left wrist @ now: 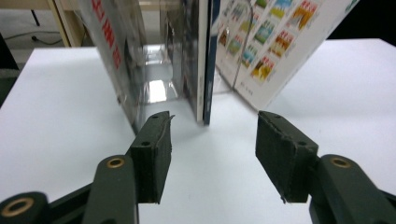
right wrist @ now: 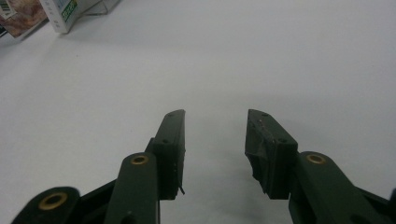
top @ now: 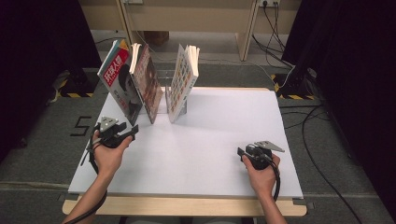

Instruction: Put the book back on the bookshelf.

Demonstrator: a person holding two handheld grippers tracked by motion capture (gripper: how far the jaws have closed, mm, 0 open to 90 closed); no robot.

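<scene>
Fingers point(left wrist: 149, 154) of the left gripper point(top: 122, 131) stand wide apart with nothing between them, the pads hovering just above the white bench point(top: 210, 140) and aimed at the foot of the standing books. In the left gripper view the nearer pad sits just beside the bottom corner of the red-covered magazine point(top: 119, 81), though contact cannot be confirmed. The right gripper point(top: 246, 154) rests well apart from the books, near the bench's right front; its fingers point(right wrist: 170, 149) are spread to a moderate gap and grip nothing (only bare white surface lies between them).

Three books stand on their lower edges at the back left of the bench, held in a clear rack point(left wrist: 156, 88). The red-covered magazine leans leftward, its long axis rising up and away to the left. Just beside it, the dark-covered book point(top: 150, 86) tilts the same way, close against the magazine at the top. The book with a grid of small coloured pictures point(top: 182, 84) stands apart from those two, tipped slightly right, cover facing left toward them.
</scene>
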